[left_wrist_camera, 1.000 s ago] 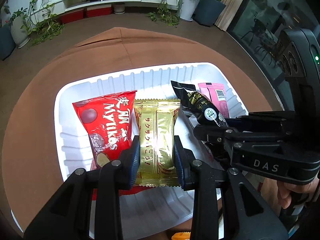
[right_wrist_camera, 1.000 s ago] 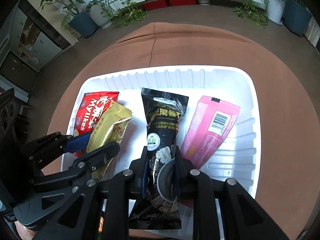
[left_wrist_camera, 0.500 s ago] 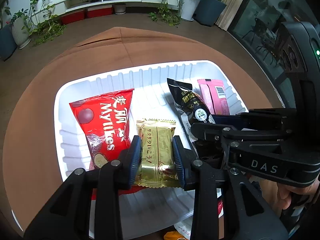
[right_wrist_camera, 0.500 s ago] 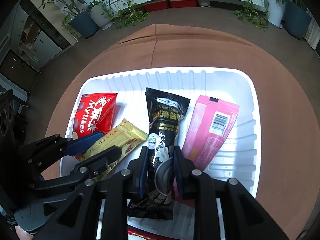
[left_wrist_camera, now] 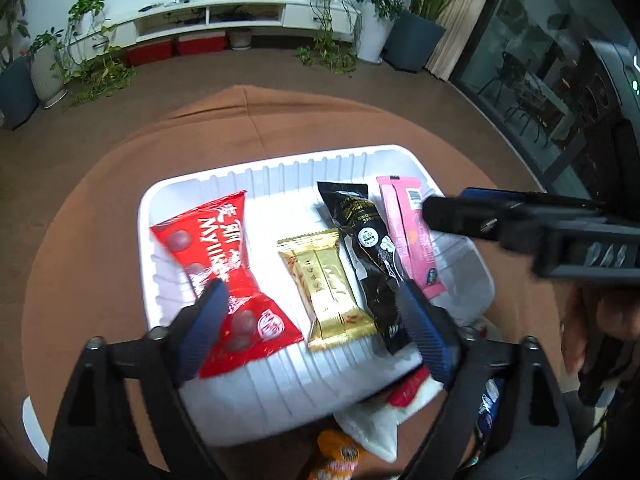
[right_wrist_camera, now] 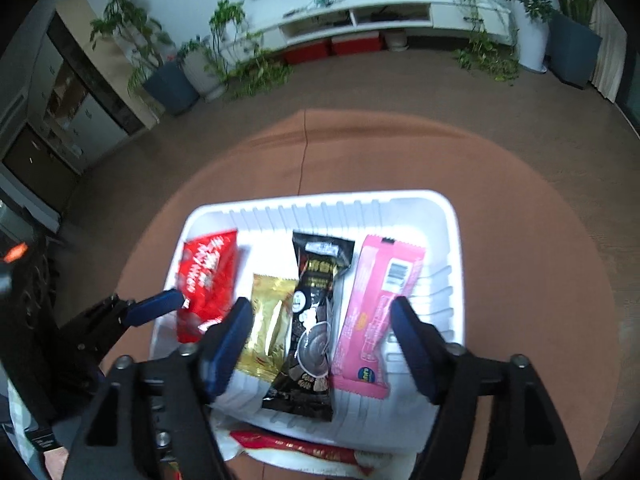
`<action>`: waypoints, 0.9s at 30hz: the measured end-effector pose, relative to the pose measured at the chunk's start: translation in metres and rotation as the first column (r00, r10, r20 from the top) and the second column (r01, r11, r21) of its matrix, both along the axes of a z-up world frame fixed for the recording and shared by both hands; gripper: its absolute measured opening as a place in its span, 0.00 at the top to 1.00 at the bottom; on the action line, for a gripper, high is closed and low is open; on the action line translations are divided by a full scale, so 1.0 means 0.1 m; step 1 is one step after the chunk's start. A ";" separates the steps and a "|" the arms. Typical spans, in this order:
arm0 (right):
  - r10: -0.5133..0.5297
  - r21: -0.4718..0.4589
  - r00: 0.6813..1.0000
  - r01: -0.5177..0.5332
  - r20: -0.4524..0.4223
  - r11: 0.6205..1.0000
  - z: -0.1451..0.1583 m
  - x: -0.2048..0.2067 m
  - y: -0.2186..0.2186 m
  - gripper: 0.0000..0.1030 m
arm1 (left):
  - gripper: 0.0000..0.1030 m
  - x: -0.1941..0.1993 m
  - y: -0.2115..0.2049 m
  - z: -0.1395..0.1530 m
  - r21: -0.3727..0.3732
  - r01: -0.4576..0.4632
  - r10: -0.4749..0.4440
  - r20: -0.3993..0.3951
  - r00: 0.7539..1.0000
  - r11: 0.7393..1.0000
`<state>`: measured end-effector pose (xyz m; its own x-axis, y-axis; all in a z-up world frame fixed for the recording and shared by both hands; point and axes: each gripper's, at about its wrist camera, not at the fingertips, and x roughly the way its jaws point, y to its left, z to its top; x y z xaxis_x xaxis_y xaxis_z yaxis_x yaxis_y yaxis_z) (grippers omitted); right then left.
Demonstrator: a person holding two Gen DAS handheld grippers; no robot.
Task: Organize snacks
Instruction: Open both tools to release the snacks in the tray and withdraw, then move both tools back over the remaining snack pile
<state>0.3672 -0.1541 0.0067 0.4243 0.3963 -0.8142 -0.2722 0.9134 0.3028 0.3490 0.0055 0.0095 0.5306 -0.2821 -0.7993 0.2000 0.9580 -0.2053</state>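
A white tray (left_wrist_camera: 280, 160) holds a red Mylikes bag (left_wrist_camera: 224, 264), a gold packet (left_wrist_camera: 328, 288), a black packet (left_wrist_camera: 372, 256) and a pink packet (left_wrist_camera: 408, 236), side by side. My left gripper (left_wrist_camera: 310, 286) hovers above the gold packet, its jaws opening wide and touching nothing. In the right wrist view, my right gripper (right_wrist_camera: 320, 304) hangs over the black packet (right_wrist_camera: 316, 320); its jaws are also opening and the pads are clear of the wrapper. The pink packet (right_wrist_camera: 380, 304) lies to the right of the black packet.
The tray (right_wrist_camera: 320, 196) sits on a round table with a brown cloth (left_wrist_camera: 100, 240). More snacks lie by the tray's near edge: a white packet (left_wrist_camera: 372, 428), an orange one (left_wrist_camera: 340, 452), a red-and-white one (right_wrist_camera: 296, 448). A hand (left_wrist_camera: 592, 320) holds the right gripper.
Both grippers went from shut to open, letting go of the gold packet and the black packet, and rose. Both packets now lie flat in the tray.
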 end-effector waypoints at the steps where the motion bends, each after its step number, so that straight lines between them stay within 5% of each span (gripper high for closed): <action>1: -0.009 0.025 1.000 0.009 0.012 1.000 0.06 -0.04 -0.06 0.17 | 0.03 -0.07 0.04 0.06 -0.011 -0.008 0.008 0.011 1.000 1.000; 9: -0.053 0.208 0.997 0.039 0.064 0.977 0.36 -0.55 -0.61 0.10 | 0.00 -0.68 0.24 0.37 -0.029 0.024 -0.021 0.091 0.996 0.999; 15: -0.106 0.268 0.990 0.077 0.095 0.960 0.36 -1.14 -0.91 0.08 | 0.00 -1.39 0.24 0.38 0.113 0.017 -0.042 0.222 0.974 0.993; 22: -0.134 0.288 0.986 0.101 0.097 0.952 0.20 -1.72 -1.09 0.07 | 0.00 -1.97 0.49 0.16 0.007 -0.095 0.094 0.139 0.986 0.995; 27: -0.128 0.273 0.986 0.094 0.111 0.957 0.08 -2.10 -1.05 0.07 | 0.00 -2.37 0.53 -0.01 -0.055 -0.089 0.096 0.127 0.987 0.994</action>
